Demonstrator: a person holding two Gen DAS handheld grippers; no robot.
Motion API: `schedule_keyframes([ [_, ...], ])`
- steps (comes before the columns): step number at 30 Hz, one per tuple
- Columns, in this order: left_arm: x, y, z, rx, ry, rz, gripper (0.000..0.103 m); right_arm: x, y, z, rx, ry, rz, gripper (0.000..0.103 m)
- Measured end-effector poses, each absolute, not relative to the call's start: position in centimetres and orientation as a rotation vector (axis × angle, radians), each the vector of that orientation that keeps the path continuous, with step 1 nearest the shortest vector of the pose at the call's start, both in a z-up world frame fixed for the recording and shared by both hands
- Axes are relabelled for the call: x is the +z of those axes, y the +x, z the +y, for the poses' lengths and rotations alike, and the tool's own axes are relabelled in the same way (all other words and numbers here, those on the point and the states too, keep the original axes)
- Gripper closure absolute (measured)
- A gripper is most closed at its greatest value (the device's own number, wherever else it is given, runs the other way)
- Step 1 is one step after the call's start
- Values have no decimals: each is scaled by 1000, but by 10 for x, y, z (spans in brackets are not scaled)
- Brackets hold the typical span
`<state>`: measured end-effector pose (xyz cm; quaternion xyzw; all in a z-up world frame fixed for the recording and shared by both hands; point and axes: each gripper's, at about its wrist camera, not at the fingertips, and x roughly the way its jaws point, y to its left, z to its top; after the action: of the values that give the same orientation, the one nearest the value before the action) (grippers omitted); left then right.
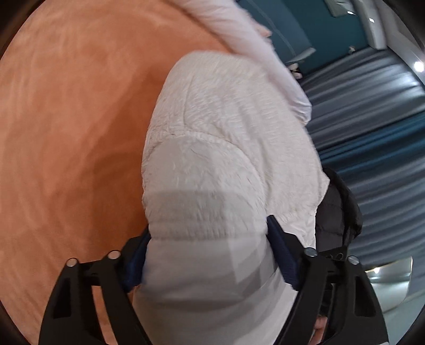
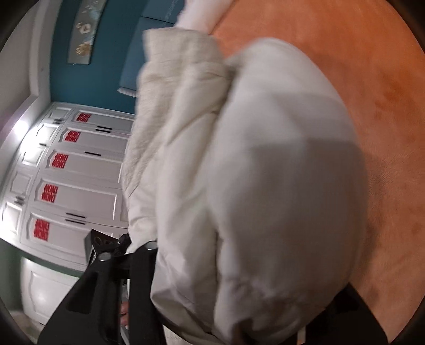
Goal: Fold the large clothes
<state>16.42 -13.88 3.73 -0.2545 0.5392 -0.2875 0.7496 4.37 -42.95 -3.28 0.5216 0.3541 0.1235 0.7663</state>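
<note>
A thick white fleece garment [image 1: 225, 148] hangs bunched over an orange bed cover [image 1: 66, 132]. My left gripper [image 1: 209, 254] is shut on a wad of it, with the cloth filling the gap between the blue pads [image 1: 281, 254]. In the right wrist view the same white garment [image 2: 252, 172] drapes over my right gripper [image 2: 225, 278] and hides its fingertips. Only the left black finger [image 2: 106, 286] shows there. The garment is held up off the orange cover [image 2: 372, 93].
A blue-grey curtain [image 1: 372, 111] and a teal wall [image 1: 305, 24] lie to the right in the left wrist view. White wardrobe doors with red stickers [image 2: 69, 169] stand at the left in the right wrist view. A dark padded sleeve [image 1: 337, 212] is near the left gripper.
</note>
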Motion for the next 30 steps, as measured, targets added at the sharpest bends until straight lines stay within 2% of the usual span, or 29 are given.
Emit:
schedule_keyframes([
  [6, 111, 151, -121, -723, -509, 1010, 39, 53, 26, -399, 297, 964, 602, 77],
  [12, 195, 150, -79, -769, -490, 803, 40, 147, 40, -356, 372, 757, 449, 77],
  [15, 225, 162, -46, -760, -454, 708, 40, 171, 72, -332, 427, 711, 411, 76],
  [17, 231, 173, -31, -732, -411, 673, 40, 171, 96, -320, 449, 706, 421, 71],
  [20, 207, 225, -12, -654, -366, 706, 35, 133, 152, -314, 426, 790, 517, 50],
  [21, 189, 242, -12, -618, -343, 739, 29, 108, 173, -311, 382, 821, 582, 43],
  [22, 165, 259, -11, -572, -312, 785, 24, 83, 186, -310, 330, 842, 648, 42],
  [23, 139, 274, -4, -511, -271, 831, 24, 51, 192, -311, 244, 860, 734, 42],
  [24, 105, 288, -2, -385, -183, 897, 28, 33, 190, -312, 199, 869, 773, 43],
  [25, 84, 292, 0, -303, -121, 949, 36, 16, 180, -315, 164, 888, 795, 43],
  [26, 68, 291, 4, -267, -88, 985, 38, 5, 168, -317, 145, 900, 799, 48],
  [27, 59, 283, 14, -286, -106, 984, 38, -1, 150, -320, 141, 895, 793, 57],
  [28, 60, 269, 27, -303, -158, 937, 38, -1, 137, -320, 133, 861, 796, 63],
  [30, 68, 252, 30, -293, -187, 903, 38, 13, 125, -311, 120, 738, 811, 94],
])
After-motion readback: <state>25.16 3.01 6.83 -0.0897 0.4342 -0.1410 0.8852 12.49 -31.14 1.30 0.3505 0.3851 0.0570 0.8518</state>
